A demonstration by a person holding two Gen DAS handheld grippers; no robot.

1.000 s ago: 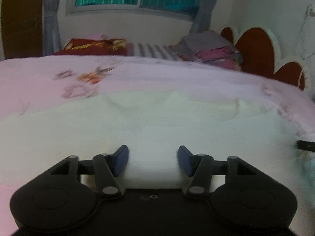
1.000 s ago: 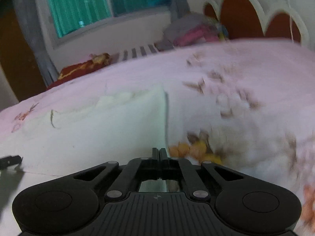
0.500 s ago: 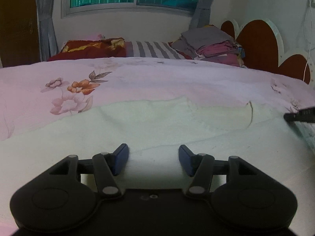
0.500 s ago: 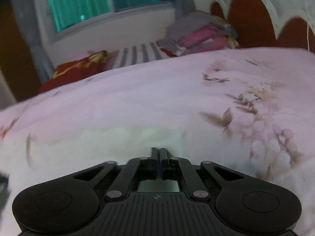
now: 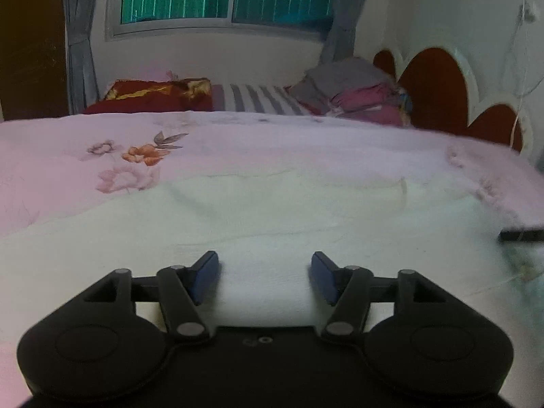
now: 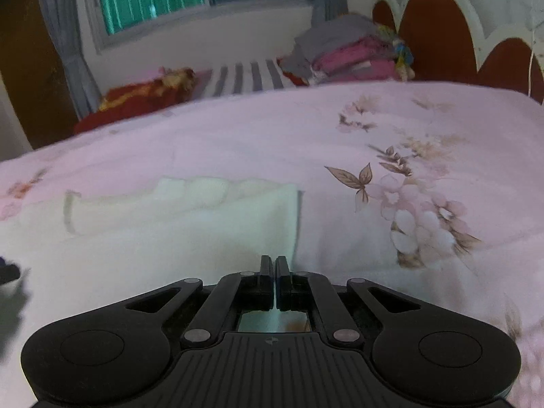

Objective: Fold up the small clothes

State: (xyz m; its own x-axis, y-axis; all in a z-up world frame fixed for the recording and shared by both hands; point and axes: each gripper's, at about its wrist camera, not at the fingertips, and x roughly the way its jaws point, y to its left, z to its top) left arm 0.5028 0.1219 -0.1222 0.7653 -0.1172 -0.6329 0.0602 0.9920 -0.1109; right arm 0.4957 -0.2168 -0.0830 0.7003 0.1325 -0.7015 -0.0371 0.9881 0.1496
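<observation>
A cream garment (image 5: 272,210) lies spread flat on the pink flowered bedsheet (image 5: 238,142). My left gripper (image 5: 263,272) hovers low over its near part, jaws opening, blue pads apart, only flat cloth under the gap. In the right wrist view the garment (image 6: 170,231) ends in a straight right edge. My right gripper (image 6: 273,265) is shut at the near end of that edge, apparently pinching the cloth. Its dark tip (image 5: 520,234) shows at the right edge of the left wrist view.
A stack of folded clothes (image 6: 350,51) sits at the head of the bed beside a red-and-white scalloped headboard (image 6: 438,34). A dark red pillow (image 5: 153,97) and a striped pillow (image 5: 258,98) lie under the window. Pink sheet stretches to the right of the garment.
The left pads stand a little wider apart. The right gripper swung away and back, staying shut at the garment's right edge; the far fold of the cloth shifted with it.
</observation>
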